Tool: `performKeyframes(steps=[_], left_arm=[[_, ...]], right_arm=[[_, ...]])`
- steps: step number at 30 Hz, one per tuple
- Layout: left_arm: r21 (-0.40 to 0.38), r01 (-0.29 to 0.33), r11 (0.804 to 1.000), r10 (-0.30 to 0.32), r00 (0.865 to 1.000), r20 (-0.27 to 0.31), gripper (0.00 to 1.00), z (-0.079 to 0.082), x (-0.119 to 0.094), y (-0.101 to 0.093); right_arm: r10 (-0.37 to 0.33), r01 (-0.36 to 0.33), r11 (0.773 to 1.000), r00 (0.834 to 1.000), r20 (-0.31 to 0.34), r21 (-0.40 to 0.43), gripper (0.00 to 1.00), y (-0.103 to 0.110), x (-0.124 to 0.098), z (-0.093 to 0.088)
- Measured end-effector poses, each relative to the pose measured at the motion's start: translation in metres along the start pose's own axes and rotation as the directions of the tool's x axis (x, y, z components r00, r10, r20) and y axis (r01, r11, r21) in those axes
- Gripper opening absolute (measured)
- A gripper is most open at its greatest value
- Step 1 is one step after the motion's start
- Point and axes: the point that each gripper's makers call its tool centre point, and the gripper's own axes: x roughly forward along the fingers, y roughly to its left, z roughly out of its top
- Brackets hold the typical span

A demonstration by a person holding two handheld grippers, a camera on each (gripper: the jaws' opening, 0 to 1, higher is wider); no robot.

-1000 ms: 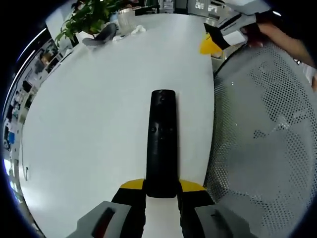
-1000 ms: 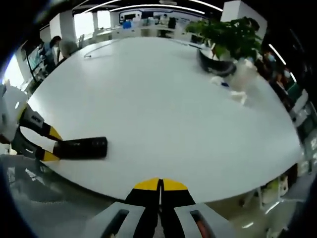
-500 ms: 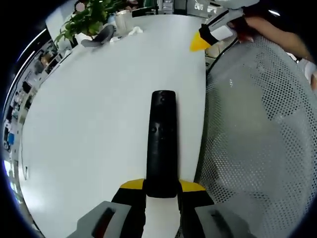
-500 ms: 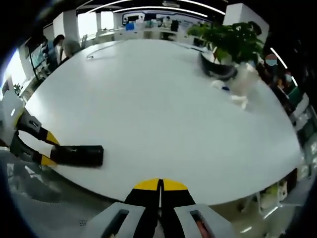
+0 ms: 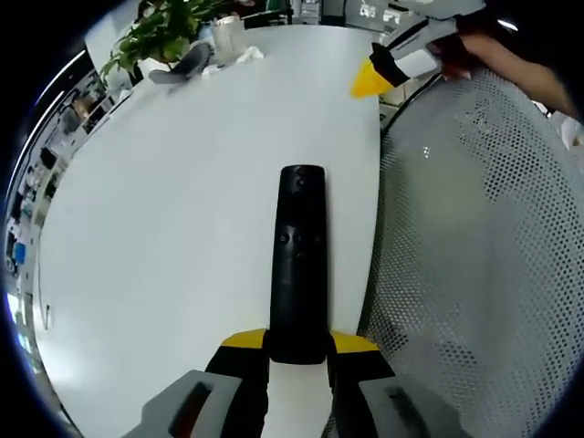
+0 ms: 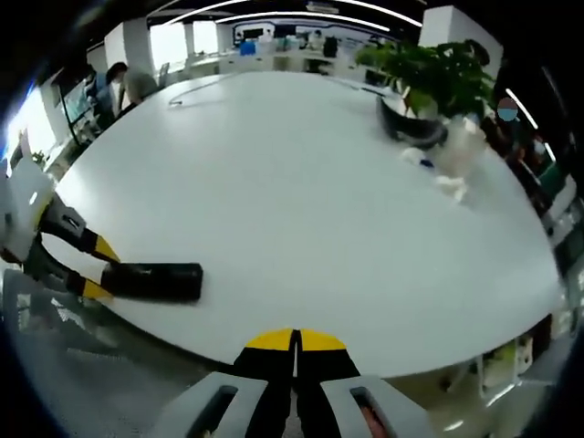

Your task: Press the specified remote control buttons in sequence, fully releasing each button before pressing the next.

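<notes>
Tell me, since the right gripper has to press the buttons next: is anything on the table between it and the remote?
Nothing visible does. In the right gripper view, bare white table lies between the shut right gripper and the remote, which the left gripper holds at its near end. The plant stands far off, across the table.

Each grey claw (image 5: 297, 351) has black jaws with yellow, seemingly padded tips.

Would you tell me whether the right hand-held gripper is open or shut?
Shut: the right hand-held gripper shows its yellow-tipped jaws pressed together, holding nothing, above the white table edge.
</notes>
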Motion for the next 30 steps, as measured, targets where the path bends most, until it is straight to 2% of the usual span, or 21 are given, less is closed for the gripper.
performKeyframes(steps=[6,8,11,15,20,22,25,28,30], left_arm=[[0.001,0.002,1.000,-0.002,1.000,-0.010,0.24,0.001,0.002,0.000],[-0.001,-0.002,1.000,0.002,1.000,-0.013,0.24,0.001,0.002,0.000],[-0.012,-0.010,1.000,0.010,1.000,0.003,0.24,0.000,0.001,0.000],[-0.035,-0.010,0.999,0.011,0.999,0.039,0.24,0.000,0.000,0.000],[-0.012,0.006,1.000,-0.005,0.998,0.067,0.24,0.000,0.000,-0.001],[0.004,0.006,1.000,-0.006,0.997,0.073,0.24,0.000,0.000,-0.002],[-0.001,0.008,1.000,-0.007,0.996,0.087,0.24,0.000,0.000,-0.001],[-0.003,0.010,1.000,-0.010,0.995,0.099,0.24,-0.001,-0.001,-0.002],[-0.009,0.009,1.000,-0.008,0.993,0.114,0.24,-0.001,-0.001,-0.001]], right_arm=[[0.005,-0.005,1.000,1.000,0.006,-0.004,0.00,0.001,-0.001,0.002],[0.016,-0.017,1.000,0.999,0.049,0.024,0.00,0.000,-0.003,0.010],[0.015,-0.017,0.999,0.999,0.046,0.039,0.00,-0.002,-0.002,0.009],[0.034,-0.039,0.998,0.997,0.076,0.054,0.00,0.002,-0.006,0.017],[0.040,-0.047,0.997,0.994,0.103,0.065,0.00,0.016,-0.018,0.027],[0.066,-0.075,0.995,0.990,0.128,0.068,0.00,0.030,-0.027,0.035],[0.105,-0.108,0.994,0.978,0.183,0.006,0.00,0.047,-0.030,0.057],[0.230,-0.239,0.971,0.949,0.214,0.018,0.00,0.071,-0.024,0.077],[0.257,-0.268,0.963,0.940,0.224,0.020,0.00,0.078,-0.013,0.086]])
